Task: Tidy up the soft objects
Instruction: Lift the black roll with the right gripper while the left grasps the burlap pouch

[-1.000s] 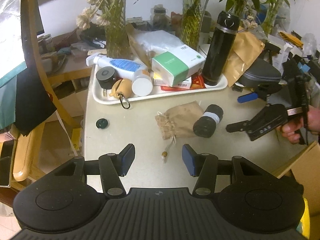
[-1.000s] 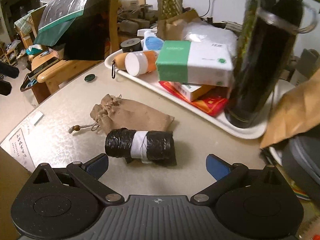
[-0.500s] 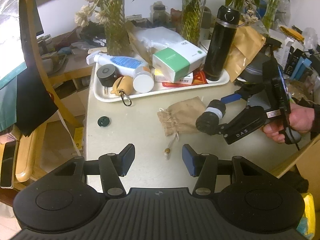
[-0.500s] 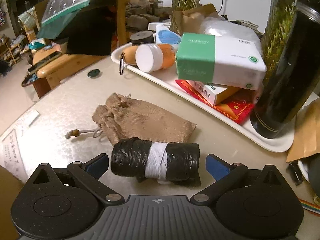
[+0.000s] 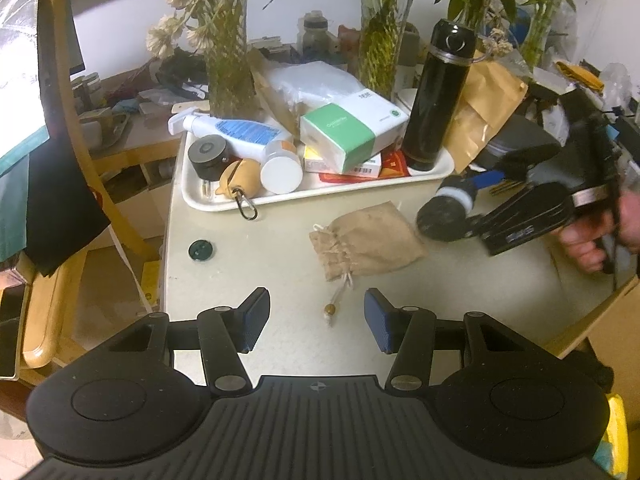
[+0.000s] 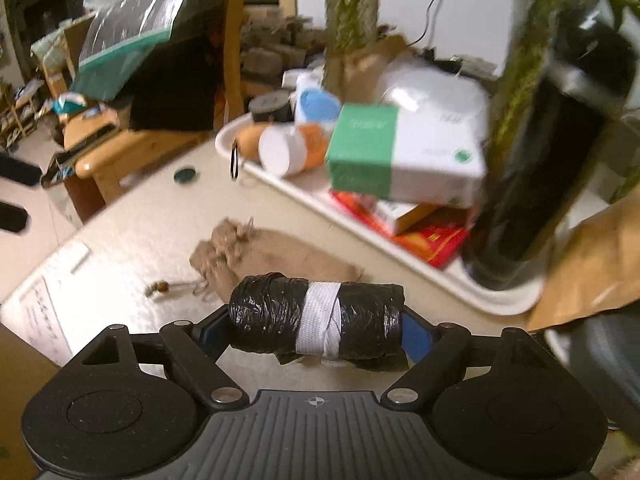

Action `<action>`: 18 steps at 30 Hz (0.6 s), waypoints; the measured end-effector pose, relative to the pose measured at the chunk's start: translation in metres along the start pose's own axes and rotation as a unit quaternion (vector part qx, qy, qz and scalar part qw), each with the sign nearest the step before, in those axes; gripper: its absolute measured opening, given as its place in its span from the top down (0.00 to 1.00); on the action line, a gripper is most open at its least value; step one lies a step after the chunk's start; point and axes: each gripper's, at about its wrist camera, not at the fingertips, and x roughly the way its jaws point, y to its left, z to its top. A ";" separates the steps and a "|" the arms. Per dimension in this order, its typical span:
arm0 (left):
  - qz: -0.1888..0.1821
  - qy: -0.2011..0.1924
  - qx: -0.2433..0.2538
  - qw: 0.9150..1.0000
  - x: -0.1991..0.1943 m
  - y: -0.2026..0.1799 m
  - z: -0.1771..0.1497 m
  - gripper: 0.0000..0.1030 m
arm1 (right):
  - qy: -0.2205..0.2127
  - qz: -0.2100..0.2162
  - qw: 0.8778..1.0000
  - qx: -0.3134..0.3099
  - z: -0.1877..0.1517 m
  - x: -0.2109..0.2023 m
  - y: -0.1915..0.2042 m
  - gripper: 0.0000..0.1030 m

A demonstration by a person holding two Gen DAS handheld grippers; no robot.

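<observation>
So the black roll of bags (image 6: 316,316), the one with the white band round its middle, sits crosswise between the blue pads of the right gripper (image 6: 316,328), one pad at each end of it. The jaws are closing on it, and the pads look like they press on both ends, though that view is smeared enough that I can't swear the contact is full. From the left wrist view the roll (image 5: 446,212) hangs just off the pale table (image 5: 248,264), out near the table's right side and close to the front corner of the white tray (image 5: 192,196). Just beside it lies the tan drawstring pouch (image 5: 366,240), flat on the table, its cord trailing toward the camera with a wooden bead (image 5: 329,310) at the end. The left gripper (image 5: 316,320) hovers over bare table with its fingers apart and nothing between them. On the tray stand a tall black flask (image 5: 434,96), a green and white tissue box (image 5: 352,132), a spray bottle (image 5: 228,128) on its side and a white-capped jar (image 5: 282,172). A small dark round cap (image 5: 201,249) sits alone near the table's left edge.
</observation>
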 end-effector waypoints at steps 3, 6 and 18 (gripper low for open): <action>-0.001 -0.008 -0.001 1.000 0.000 -0.001 0.001 0.50 | -0.014 -0.006 1.000 0.004 0.006 -0.026 0.000 0.17; -0.002 -0.016 0.000 1.000 0.002 -0.002 0.002 0.50 | -0.032 -0.017 0.999 0.015 0.009 -0.054 0.001 0.17; -0.007 -0.034 0.010 0.999 0.020 0.000 0.005 0.50 | -0.072 -0.069 0.993 0.067 -0.027 -0.133 0.013 0.17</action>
